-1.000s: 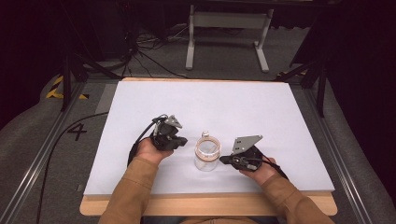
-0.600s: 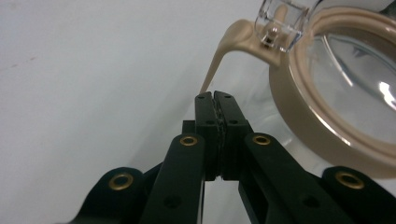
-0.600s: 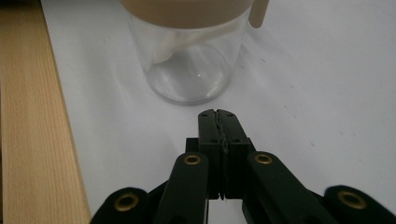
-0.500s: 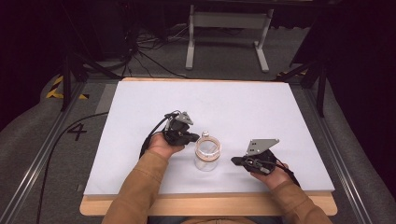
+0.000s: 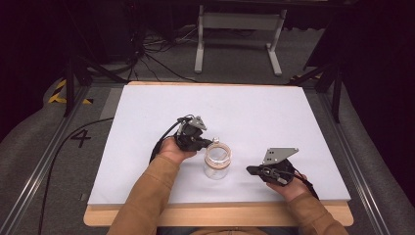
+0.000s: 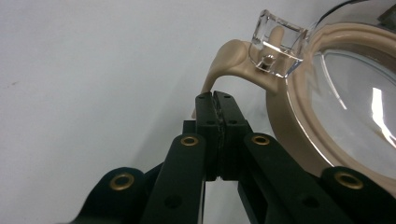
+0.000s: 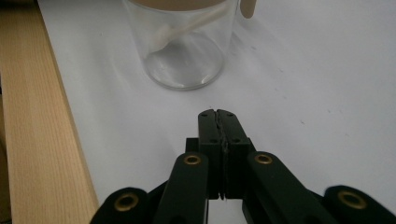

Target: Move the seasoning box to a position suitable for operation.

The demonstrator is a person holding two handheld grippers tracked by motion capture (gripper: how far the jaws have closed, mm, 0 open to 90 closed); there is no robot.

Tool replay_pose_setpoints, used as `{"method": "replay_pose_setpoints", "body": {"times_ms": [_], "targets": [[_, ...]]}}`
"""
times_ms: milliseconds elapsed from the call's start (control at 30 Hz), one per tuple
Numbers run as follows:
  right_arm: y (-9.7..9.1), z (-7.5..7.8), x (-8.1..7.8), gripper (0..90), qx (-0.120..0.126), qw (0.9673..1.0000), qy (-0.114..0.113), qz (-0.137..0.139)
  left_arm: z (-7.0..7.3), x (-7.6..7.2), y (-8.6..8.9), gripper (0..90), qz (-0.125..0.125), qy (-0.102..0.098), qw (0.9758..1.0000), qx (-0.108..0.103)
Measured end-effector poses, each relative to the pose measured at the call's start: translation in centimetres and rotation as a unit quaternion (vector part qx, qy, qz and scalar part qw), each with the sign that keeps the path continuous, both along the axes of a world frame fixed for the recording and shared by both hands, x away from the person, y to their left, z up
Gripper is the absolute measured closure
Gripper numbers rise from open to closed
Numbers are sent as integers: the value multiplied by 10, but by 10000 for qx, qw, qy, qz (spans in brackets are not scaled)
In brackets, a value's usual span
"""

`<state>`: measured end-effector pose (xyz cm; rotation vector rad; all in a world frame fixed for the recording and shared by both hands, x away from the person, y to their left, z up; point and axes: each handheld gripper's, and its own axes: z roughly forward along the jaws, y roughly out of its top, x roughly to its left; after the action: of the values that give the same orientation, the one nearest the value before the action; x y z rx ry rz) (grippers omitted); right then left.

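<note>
Glass jar (image 5: 218, 161): stood upright near front edge of counter (image 5: 274, 112), beige lid ring fitted, spoon seen inside
Left gripper (image 5: 201, 140): jaws pressed together, held just beside lid tab (image 6: 224, 63), judged placed for prising
Right gripper (image 5: 250, 170): jaws pressed together, empty, held apart from jar, judged idle

The jar (image 5: 217, 164) is clear glass, glossy, with a smooth beige rubbery ring (image 6: 299, 140) around its lid and a transparent plastic latch (image 6: 276, 43). The table (image 5: 254, 112) has a matt white top — its edge (image 7: 37, 140) is pale bare wood, grain showing. Both grippers' jaws look like matt black plastic with brass-coloured rivets (image 7: 193, 159).
</note>
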<state>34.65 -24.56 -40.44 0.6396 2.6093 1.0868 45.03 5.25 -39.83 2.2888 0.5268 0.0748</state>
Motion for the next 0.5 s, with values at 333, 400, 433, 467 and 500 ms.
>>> {"method": "replay_pose_setpoints", "body": {"times_ms": [333,400,433,467,500], "targets": [[-3,-2,-3,896,-16,10000,7,-45,-1,5,-7,897,-88,31,10000,-25],[-3,-1,-3,896,-4,10000,-7,-64,0,5,-5,896,-55,36,10000,-75],[-4,-1,-3,897,3,10000,-6,-54,3,5,-1,896,-56,32,10000,-40],[-4,-1,-3,897,21,10000,8,-67,6,4,2,895,18,50,10000,-63],[-5,-1,-2,897,30,10000,0,-80,9,4,5,895,66,15,9999,-129]]}}
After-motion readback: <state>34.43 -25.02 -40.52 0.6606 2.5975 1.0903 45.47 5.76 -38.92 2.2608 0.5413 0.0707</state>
